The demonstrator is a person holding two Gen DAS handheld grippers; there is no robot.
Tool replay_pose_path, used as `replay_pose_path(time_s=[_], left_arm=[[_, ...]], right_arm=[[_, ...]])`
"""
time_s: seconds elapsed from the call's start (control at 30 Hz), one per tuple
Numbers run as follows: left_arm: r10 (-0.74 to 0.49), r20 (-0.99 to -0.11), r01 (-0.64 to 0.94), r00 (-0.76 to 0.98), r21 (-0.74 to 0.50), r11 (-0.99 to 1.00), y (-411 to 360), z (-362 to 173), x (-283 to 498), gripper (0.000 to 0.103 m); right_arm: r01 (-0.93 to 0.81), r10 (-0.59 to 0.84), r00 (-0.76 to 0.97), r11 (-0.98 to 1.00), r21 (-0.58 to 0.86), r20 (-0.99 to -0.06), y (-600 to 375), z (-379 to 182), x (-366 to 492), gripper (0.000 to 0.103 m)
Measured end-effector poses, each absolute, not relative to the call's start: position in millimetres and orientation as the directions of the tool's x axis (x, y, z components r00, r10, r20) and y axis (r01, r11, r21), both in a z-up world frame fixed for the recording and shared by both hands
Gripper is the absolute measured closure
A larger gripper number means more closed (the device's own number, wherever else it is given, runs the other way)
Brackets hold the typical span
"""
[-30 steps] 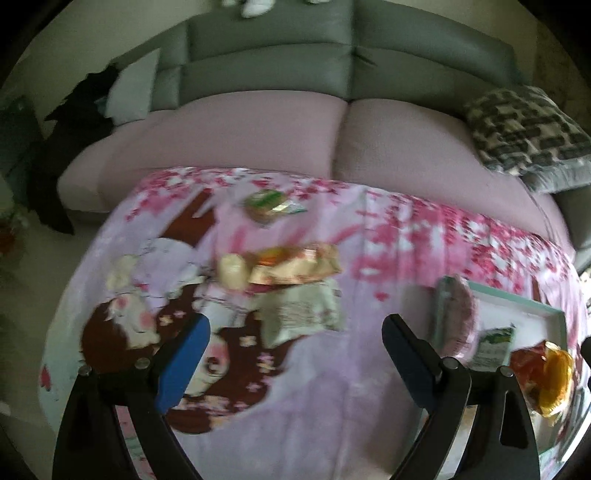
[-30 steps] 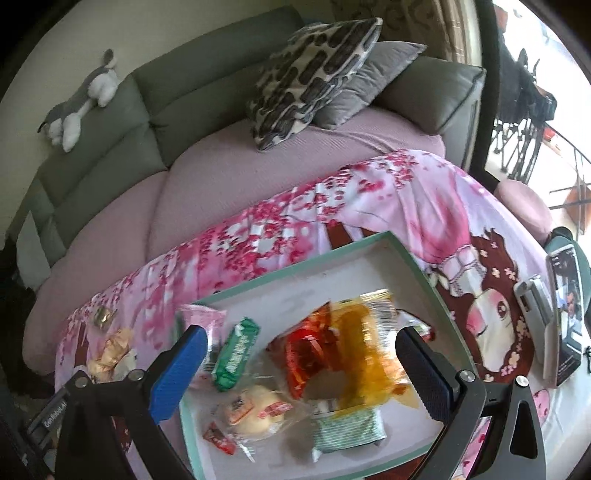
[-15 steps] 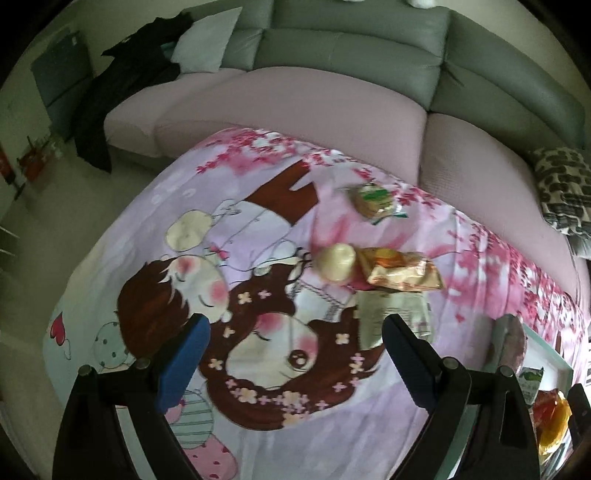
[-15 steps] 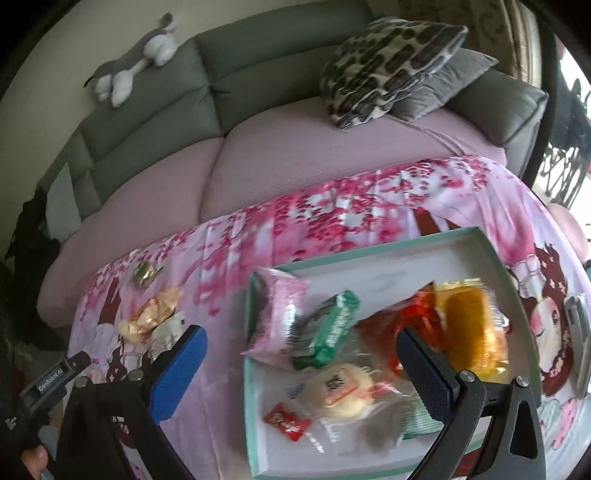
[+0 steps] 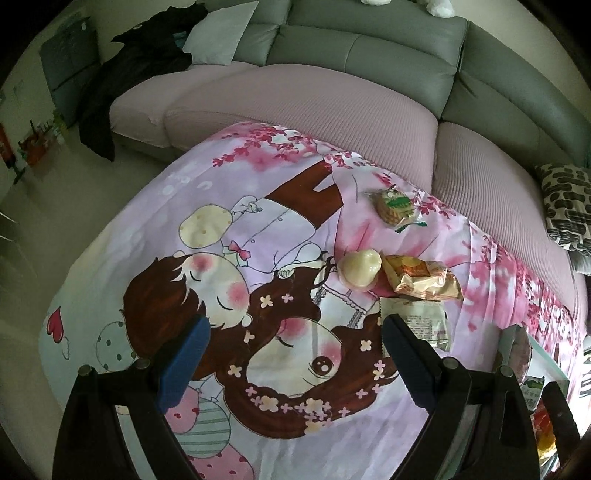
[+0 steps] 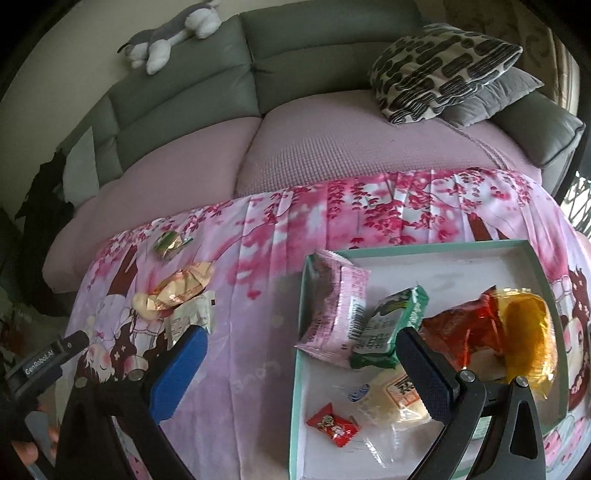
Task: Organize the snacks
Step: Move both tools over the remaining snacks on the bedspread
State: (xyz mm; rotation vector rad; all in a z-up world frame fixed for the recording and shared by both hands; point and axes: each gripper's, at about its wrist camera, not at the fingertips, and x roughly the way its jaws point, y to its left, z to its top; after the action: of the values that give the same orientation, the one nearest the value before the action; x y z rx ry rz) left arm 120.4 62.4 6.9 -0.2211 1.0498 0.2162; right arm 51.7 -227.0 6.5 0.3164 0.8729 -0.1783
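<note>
The snacks lie in two groups, and I place everything from the teal-rimmed tray. Inside it, a pink packet leans against its left wall, a green packet lies touching that one on the right, a red-and-orange bag fills the right side, and nearer me sit a pale wrapped bun and a small red candy. Well to the left of the tray, loose on the cartoon-printed pink cloth that covers the desk, are four more: a round green-labelled cake farthest from me, then a pale round bun touching an orange-gold packet, and a white packet just on the near side of those two. My left gripper hangs over the cloth left of that loose group, jaws wide apart with nothing between them, its right finger overlapping the white packet in the left wrist view. My right gripper hangs over the tray's left edge, jaws also spread wide and empty, one finger over the cloth and the other over the tray's contents. Beyond the tray stands a grey sofa with pink seat cushions, a patterned pillow and a plush toy on its back.
</note>
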Motion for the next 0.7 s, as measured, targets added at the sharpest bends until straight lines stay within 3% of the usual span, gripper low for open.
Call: replay_pose_path(time_s=[0.4, 0.7], left_arm=[[0.015, -0.885, -0.266, 0.465, -0.123, 0.956, 76.8, -13.4, 131.6, 0.009], [-0.025, -0.895, -0.248, 0.446, -0.150, 0.957, 77.6, -35.7, 149.3, 0.009]], right_arm=[[0.283, 0.016, 0.648, 0.923, 0.260, -0.761, -219.7, -1.2, 64.9, 0.000], [0.177, 0.076, 0.637, 0.954, 0.241, -0.767, -179.8, -6.6, 88.8, 0.000]])
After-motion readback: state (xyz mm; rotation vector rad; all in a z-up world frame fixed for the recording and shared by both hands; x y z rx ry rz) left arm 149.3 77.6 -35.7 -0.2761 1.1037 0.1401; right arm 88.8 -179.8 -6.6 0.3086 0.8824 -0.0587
